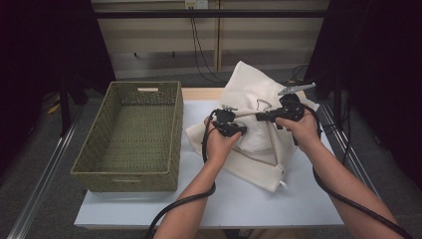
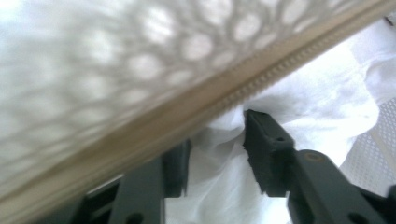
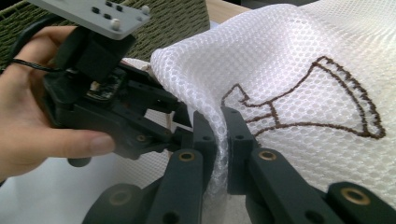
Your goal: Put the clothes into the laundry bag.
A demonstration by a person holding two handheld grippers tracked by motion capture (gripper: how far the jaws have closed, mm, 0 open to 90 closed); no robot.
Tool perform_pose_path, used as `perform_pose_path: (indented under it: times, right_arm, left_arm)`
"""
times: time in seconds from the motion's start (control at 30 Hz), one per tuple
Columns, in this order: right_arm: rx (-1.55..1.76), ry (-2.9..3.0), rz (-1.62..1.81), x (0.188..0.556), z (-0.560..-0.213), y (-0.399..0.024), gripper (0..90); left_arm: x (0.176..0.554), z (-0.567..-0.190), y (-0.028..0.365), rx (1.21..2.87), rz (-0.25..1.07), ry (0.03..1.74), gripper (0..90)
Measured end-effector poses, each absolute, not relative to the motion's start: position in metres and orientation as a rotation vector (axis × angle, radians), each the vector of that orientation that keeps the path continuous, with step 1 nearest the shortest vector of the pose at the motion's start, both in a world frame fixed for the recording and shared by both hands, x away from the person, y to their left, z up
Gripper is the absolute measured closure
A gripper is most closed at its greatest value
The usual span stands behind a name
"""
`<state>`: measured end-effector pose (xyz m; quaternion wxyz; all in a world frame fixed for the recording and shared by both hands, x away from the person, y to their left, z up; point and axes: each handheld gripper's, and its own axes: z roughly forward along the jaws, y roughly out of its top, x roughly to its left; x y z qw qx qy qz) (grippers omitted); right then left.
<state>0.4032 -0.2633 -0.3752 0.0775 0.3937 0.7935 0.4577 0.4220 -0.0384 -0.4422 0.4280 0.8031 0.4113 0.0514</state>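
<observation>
A white mesh laundry bag (image 1: pixel 249 84) lies on the right half of the table, bulging upward. In the right gripper view its mesh (image 3: pixel 289 46) carries a brown stitched emblem (image 3: pixel 322 93). My right gripper (image 1: pixel 259 117) (image 3: pixel 215 119) is shut on a pinched fold of that mesh and holds it up. My left gripper (image 1: pixel 241 130) (image 2: pixel 217 140) reaches in under the bag's beige zipper edge (image 2: pixel 261 77). Its jaws stand apart, with white cloth (image 2: pixel 317 93) from inside the bag lying loose between them.
A green woven basket (image 1: pixel 127 174) stands on the left half of the white table (image 1: pixel 239 199), with nothing inside it. The hand (image 3: pixel 28 121) holding the left gripper is close beside the right gripper's jaws. Dark curtains flank the table.
</observation>
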Motion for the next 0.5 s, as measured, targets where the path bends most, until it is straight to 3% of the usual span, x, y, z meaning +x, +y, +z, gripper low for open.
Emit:
perform_pose_path:
  times: [0.23, 0.47, 0.5]
  right_arm:
    - [1.18, 2.375, 1.361, 0.404, -0.376, -0.264, 86.4]
    - [1.193, 2.365, 1.352, 0.404, -0.375, -0.265, 86.4]
    - [1.186, 2.365, 1.354, 0.405, -0.375, -0.267, 86.4]
  left_arm:
    - [0.411, -0.437, -0.029, 2.014, 0.173, 0.969, 45.2]
    - [0.401, -0.433, -0.029, 2.042, 0.161, 0.891, 46.0]
    - [0.398, -0.432, -0.03, 2.044, 0.154, 0.881, 50.1]
